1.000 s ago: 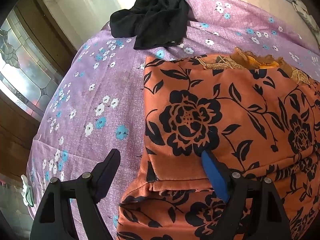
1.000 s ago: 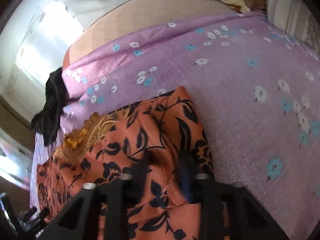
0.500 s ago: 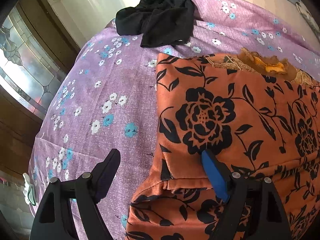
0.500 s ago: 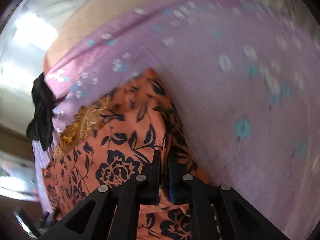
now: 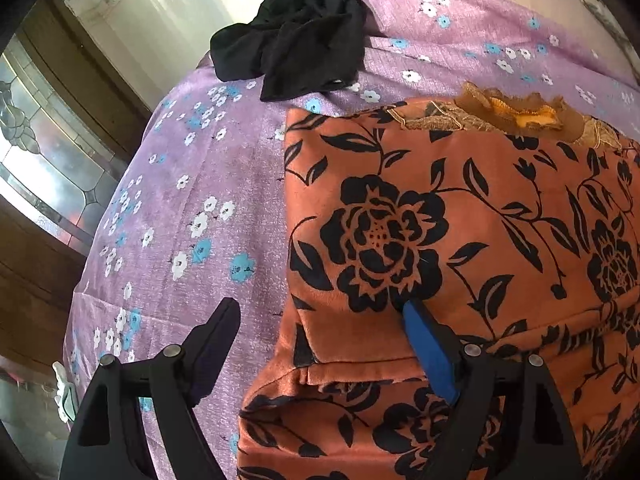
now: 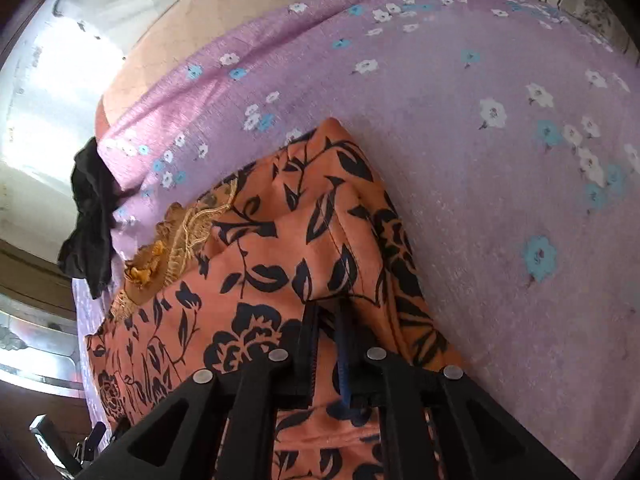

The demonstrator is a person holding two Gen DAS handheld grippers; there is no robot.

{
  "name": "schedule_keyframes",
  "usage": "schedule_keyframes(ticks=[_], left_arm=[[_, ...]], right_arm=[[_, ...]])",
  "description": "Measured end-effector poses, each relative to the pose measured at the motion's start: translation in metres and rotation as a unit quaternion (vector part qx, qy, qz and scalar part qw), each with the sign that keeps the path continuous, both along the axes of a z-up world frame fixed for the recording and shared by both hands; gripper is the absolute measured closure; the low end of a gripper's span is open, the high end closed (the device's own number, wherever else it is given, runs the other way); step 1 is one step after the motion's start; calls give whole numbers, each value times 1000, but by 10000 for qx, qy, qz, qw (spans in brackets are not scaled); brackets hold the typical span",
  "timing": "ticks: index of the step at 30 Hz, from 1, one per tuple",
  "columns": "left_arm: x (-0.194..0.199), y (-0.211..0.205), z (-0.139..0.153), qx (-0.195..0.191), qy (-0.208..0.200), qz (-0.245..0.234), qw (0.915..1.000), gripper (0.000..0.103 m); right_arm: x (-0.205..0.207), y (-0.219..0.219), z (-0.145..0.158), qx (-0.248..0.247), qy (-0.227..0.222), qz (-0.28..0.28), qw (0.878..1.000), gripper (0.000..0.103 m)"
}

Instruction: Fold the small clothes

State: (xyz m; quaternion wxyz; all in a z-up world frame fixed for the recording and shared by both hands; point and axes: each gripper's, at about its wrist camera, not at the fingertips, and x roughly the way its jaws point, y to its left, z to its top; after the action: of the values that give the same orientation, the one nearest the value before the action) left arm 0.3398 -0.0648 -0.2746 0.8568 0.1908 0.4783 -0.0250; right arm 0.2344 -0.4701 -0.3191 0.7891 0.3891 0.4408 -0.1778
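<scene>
**Bedspread, two garments, two grippers**

Lilac bedspread (image 5: 208, 184), printed with small white and blue flowers, is spread over a bed and fills most of both views; a leaded-glass panel (image 5: 36, 168) in dark wood framing is seen at the left edge of the left wrist view, and a pale floor beyond the bed at the top.

Item 1. Orange garment (image 5: 460, 216) with black rose-and-leaf print, laid on the bedspread, occupying the centre and right of the left wrist view and the lower centre-left of the right wrist view (image 6: 256, 264). A folded layer with a straight hem is seen across its lower part. Gold lace trim (image 5: 508, 112) with an orange-yellow ruffle is shown at its far edge.

Item 2. Black garment (image 5: 296, 44), crumpled, lying on the bedspread near its far edge, at the top centre of the left wrist view and the left edge of the right wrist view (image 6: 92, 216); set apart from the orange garment.

Item 3. Left gripper (image 5: 320, 320), held wide apart at the bottom of the frame. One finger is placed over the bedspread, the blue-padded finger (image 5: 428, 348) over the orange cloth; nothing is clamped.

Item 4. Right gripper (image 6: 326, 320), drawn nearly together at the lower centre of its frame, with a fold of the orange garment pinched between the pads.
</scene>
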Motion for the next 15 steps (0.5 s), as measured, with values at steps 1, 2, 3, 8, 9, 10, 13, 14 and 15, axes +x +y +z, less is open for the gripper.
schedule_keyframes(ticks=[1,2,3,8,9,10,13,14,15], left_arm=[[0,0,3,-78,-18,5,10000,19],[-1,1,6,-208,-49,5,9998,19],[-2,1,8,-305,-74,3,9995,19],[-5,-8,1,-186,-28,-176,9997,19],[-3,-8,-4,-123,34,-187,9997,18],[-2,-9,-9,-97,44,-184,9998,16],[0,-5,-3,-162,38,-108,9998,12],[0,-3,0,-269,29,-86,9996,12],[-1,-1,2,-319,19,-66,9995,12]], right_arm=[[1,1,5,-27,-4,19,10000,90],[-1,3,12,-64,-115,51,9999,90],[-3,14,25,-153,-493,257,9983,90],[10,42,22,137,-622,1037,9926,90],[15,52,16,164,-509,1231,9910,90],[24,72,0,94,-42,1627,9866,89],[27,84,10,-262,-46,1737,9844,90],[27,84,10,-262,-46,1737,9844,90],[25,82,14,-149,-134,1750,9844,90]])
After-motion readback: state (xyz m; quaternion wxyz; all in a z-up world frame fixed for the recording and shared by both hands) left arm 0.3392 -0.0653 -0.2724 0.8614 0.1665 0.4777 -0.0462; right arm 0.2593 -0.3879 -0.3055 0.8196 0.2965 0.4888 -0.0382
